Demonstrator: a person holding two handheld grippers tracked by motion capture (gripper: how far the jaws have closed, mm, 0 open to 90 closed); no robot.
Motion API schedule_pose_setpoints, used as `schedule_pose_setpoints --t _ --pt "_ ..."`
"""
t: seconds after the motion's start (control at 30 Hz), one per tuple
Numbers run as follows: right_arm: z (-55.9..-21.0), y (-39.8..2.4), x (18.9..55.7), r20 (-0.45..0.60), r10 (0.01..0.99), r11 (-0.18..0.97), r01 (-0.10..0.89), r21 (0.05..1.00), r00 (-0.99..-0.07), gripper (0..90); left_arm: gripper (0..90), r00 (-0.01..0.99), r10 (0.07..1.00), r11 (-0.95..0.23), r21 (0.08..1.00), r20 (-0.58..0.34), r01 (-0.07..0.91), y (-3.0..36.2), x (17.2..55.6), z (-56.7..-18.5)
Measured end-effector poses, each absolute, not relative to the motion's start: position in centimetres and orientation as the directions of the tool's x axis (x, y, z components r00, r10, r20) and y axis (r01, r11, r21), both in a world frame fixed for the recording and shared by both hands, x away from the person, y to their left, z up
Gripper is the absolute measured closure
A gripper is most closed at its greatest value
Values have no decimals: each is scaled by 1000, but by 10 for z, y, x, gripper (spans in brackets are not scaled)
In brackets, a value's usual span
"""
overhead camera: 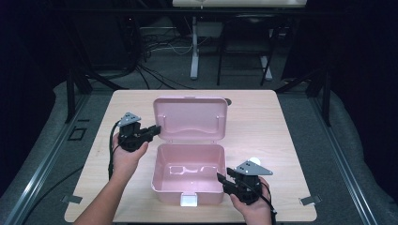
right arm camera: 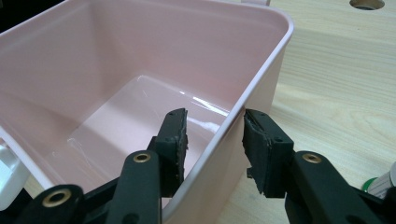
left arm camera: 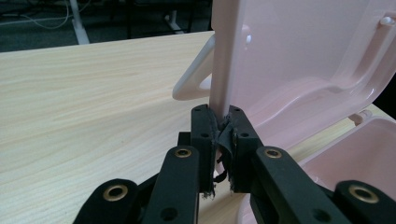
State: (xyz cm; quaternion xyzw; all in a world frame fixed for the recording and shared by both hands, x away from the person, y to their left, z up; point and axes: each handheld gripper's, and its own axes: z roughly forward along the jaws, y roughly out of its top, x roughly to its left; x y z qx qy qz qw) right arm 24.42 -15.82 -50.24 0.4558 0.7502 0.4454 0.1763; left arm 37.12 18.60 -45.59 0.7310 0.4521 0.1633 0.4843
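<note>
Now left gripper (left arm camera: pixel 223 122) pinches lid (left arm camera: pixel 299 56) edge; right gripper (right arm camera: pixel 215 133) straddles box (right arm camera: pixel 140 51) wall

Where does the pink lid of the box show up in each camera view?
High view: the pink lid stands open at centre, behind the box base.
Left gripper view: upper right, its edge clamped in the left gripper.
Right gripper view: not in it.
Shared landmark: the wooden table.
</note>
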Motion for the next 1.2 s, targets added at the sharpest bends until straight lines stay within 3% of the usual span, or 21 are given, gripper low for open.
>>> schedule_pose_setpoints --t 0.4,1.2 --pt "-502 -158 245 149 840 184 531 827 -523 591 837 519 814 -93 822 -262 562 187 382 -457" --pt "-503 -158 239 154 837 181 532 827 -525 597 830 521 802 -103 792 -292 602 190 382 -455"
